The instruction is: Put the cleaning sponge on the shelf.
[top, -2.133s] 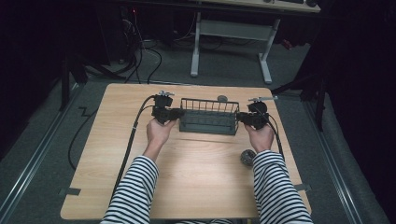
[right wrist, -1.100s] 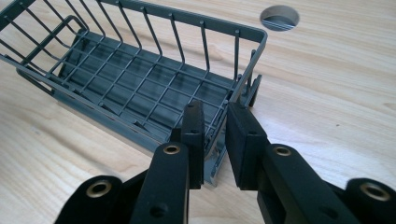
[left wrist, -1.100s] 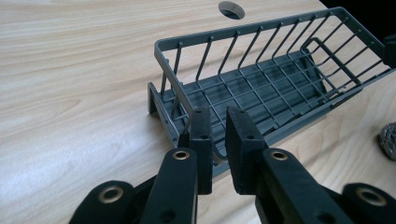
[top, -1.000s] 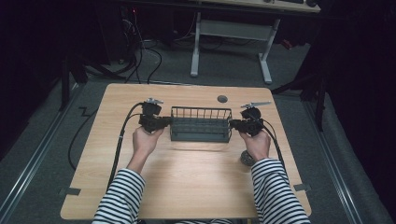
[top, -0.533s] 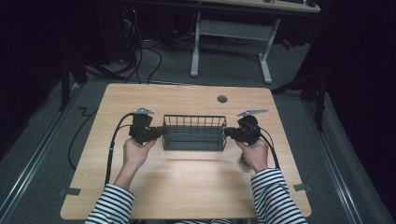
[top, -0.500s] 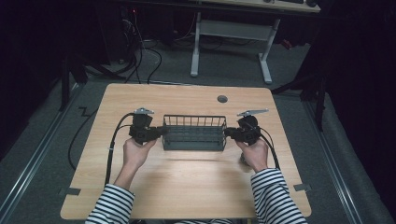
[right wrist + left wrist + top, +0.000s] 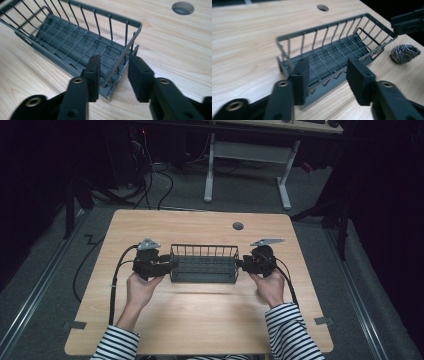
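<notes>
A dark grey wire basket (image 7: 203, 249) rests empty on the middle of the wooden table (image 7: 200, 320). My left gripper (image 7: 170, 265) is at its left end, with the jaws apart on either side of the end wall in the left gripper view (image 7: 328, 75). My right gripper (image 7: 240, 265) is at the right end. In the right gripper view (image 7: 112, 75) its jaws stand apart around the basket's corner rim (image 7: 132, 27), not pressing on it. The basket's rim (image 7: 324, 25) runs away toward the right gripper (image 7: 408, 22).
A steel wool scourer (image 7: 404, 53) lies on the table just beyond the basket's right end. A round cable hole (image 7: 238, 226) sits near the table's far edge. Cables trail from both grippers; a desk frame (image 7: 250, 155) stands on the floor behind.
The basket, held at both ends, came from the far half of the table toward the person. It now rests on the wood with both pairs of jaws apart.
</notes>
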Motion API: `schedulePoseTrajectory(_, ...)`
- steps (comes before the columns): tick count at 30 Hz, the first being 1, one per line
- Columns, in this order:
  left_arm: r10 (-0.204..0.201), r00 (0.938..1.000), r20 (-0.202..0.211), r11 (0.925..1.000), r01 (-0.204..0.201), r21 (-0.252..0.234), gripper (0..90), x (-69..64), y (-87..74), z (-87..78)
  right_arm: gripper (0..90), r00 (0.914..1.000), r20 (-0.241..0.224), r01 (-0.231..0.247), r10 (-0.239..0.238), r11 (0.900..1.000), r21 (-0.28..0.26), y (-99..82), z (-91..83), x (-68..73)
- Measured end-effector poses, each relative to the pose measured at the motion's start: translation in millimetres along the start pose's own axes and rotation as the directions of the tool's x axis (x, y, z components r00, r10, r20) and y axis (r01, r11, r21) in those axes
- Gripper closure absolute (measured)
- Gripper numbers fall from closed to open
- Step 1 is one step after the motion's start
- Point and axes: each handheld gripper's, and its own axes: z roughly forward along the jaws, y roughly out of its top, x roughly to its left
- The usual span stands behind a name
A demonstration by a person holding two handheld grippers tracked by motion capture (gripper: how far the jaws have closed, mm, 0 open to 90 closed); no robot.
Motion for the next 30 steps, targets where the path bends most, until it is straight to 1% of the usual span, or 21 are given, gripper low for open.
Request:
schedulePoseTrajectory(1, -0.002, 1.0000, -0.005, 0.9999, 0.002, -0.014, 51.4, 1.6, -1.8, -4.2, 56.2, 1.0000, 0.000, 0.000, 0.000, 1.0000, 0.000, 0.0, 0.0, 0.0)
schedulePoseTrajectory(2, -0.004, 0.9999, -0.013, 0.9997, 0.004, -0.025, 46.1, 3.1, -3.9, -8.3, 52.3, 0.9999, 0.014, 0.008, -0.008, 0.9998, -0.018, -0.2, -4.6, 0.4)
schedulePoseTrajectory(3, 0.000, 0.9996, -0.027, 0.9994, -0.001, -0.035, 46.1, 4.6, -6.4, -12.5, 52.3, 0.9999, 0.014, 0.008, -0.008, 0.9998, -0.018, -0.2, -4.6, 0.4)
schedulePoseTrajectory(4, 0.007, 0.9990, -0.044, 0.9991, -0.009, -0.042, 43.6, 6.3, -9.2, -16.5, 50.6, 0.9996, 0.024, 0.012, -0.012, 0.9996, -0.023, -0.5, -6.9, 1.1)
schedulePoseTrajectory(6, 0.024, 0.9967, -0.078, 0.9984, -0.028, -0.048, 39.2, 10.2, -16.0, -24.8, 48.1, 0.9988, 0.042, 0.028, -0.026, 0.9989, -0.038, -1.7, -12.0, 2.5)
schedulePoseTrajectory(8, 0.025, 0.9955, -0.092, 0.9980, -0.030, -0.055, 36.3, 14.5, -23.8, -31.8, 46.1, 0.9980, 0.054, 0.034, -0.031, 0.9974, -0.063, -5.5, -16.8, 2.2)
schedulePoseTrajectory(9, 0.022, 0.9941, -0.106, 0.9980, -0.028, -0.057, 34.1, 19.0, -31.8, -36.7, 43.2, 0.9984, 0.053, 0.024, -0.021, 0.9977, -0.064, -10.5, -20.2, 0.1)
schedulePoseTrajectory(10, 0.022, 0.9941, -0.106, 0.9980, -0.028, -0.057, 33.2, 19.0, -31.8, -36.7, 43.2, 0.9984, 0.053, 0.024, -0.021, 0.9977, -0.064, -10.5, -20.2, 0.1)
schedulePoseTrajectory(11, 0.020, 0.9932, -0.115, 0.9983, -0.026, -0.053, 33.2, 21.7, -36.6, -38.8, 42.8, 0.9980, 0.060, 0.025, -0.021, 0.9973, -0.069, -13.4, -21.9, -0.9)
schedulePoseTrajectory(12, 0.019, 0.9919, -0.126, 0.9985, -0.026, -0.048, 31.6, 24.3, -41.6, -40.5, 41.2, 0.9982, 0.060, 0.011, -0.005, 0.9958, -0.090, -20.2, -26.7, -3.4)
schedulePoseTrajectory(13, 0.020, 0.9906, -0.135, 0.9988, -0.026, -0.042, 31.6, 26.8, -46.7, -41.7, 41.2, 0.9982, 0.060, 0.011, -0.005, 0.9958, -0.090, -20.2, -26.7, -3.4)
schedulePoseTrajectory(15, 0.022, 0.9879, -0.154, 0.9992, -0.026, -0.030, 30.1, 31.4, -57.1, -42.9, 39.4, 0.9962, 0.085, 0.026, -0.018, 0.9954, -0.092, -25.3, -31.2, -4.9)
schedulePoseTrajectory(16, 0.024, 0.9839, -0.177, 0.9996, -0.027, -0.011, 29.1, 35.7, -67.7, -42.5, 38.4, 0.9958, 0.091, 0.015, -0.005, 0.9935, -0.112, -31.8, -36.5, -7.1)
schedulePoseTrajectory(17, 0.020, 0.9827, -0.184, 0.9998, -0.021, 0.000, 28.4, 38.4, -73.1, -42.1, 37.4, 0.9953, 0.097, 0.012, -0.001, 0.9933, -0.115, -35.0, -38.8, -8.8)
schedulePoseTrajectory(18, 0.012, 0.9809, -0.194, 0.9999, -0.011, 0.005, 27.7, 41.0, -78.5, -41.2, 36.8, 0.9942, 0.108, 0.013, -0.001, 0.9933, -0.114, -38.0, -40.7, -10.1)
schedulePoseTrajectory(20, -0.006, 0.9772, -0.212, 0.9999, 0.008, 0.011, 26.9, 46.1, -88.6, -39.4, 35.8, 0.9939, 0.110, 0.002, 0.012, 0.9921, -0.125, -45.3, -44.5, -14.1)
schedulePoseTrajectory(21, -0.006, 0.9772, -0.212, 0.9999, 0.008, 0.011, 26.5, 46.1, -88.6, -39.4, 35.8, 0.9939, 0.110, 0.002, 0.012, 0.9921, -0.125, -45.3, -44.5, -14.1)
schedulePoseTrajectory(23, -0.034, 0.9721, -0.232, 0.9992, 0.038, 0.013, 26.1, 52.1, -102.6, -36.3, 34.0, 0.9924, 0.119, -0.014, 0.030, 0.9907, -0.136, -56.1, -49.6, -19.1)
schedulePoseTrajectory(25, -0.038, 0.9712, -0.235, 0.9989, 0.043, 0.018, 25.8, 53.3, -106.8, -34.4, 33.6, 0.9922, 0.121, -0.014, 0.032, 0.9893, -0.145, -60.1, -51.4, -20.7)
schedulePoseTrajectory(28, -0.031, 0.9624, -0.270, 0.9981, 0.044, 0.042, 25.6, 54.4, -117.9, -27.8, 31.1, 0.9899, 0.137, -0.016, 0.037, 0.9884, -0.151, -70.8, -54.4, -23.2)
schedulePoseTrajectory(30, -0.037, 0.9584, -0.283, 0.9974, 0.053, 0.049, 25.4, 54.8, -123.7, -24.2, 28.4, 0.9880, 0.146, -0.028, 0.050, 0.9882, -0.151, -82.2, -54.8, -28.3)
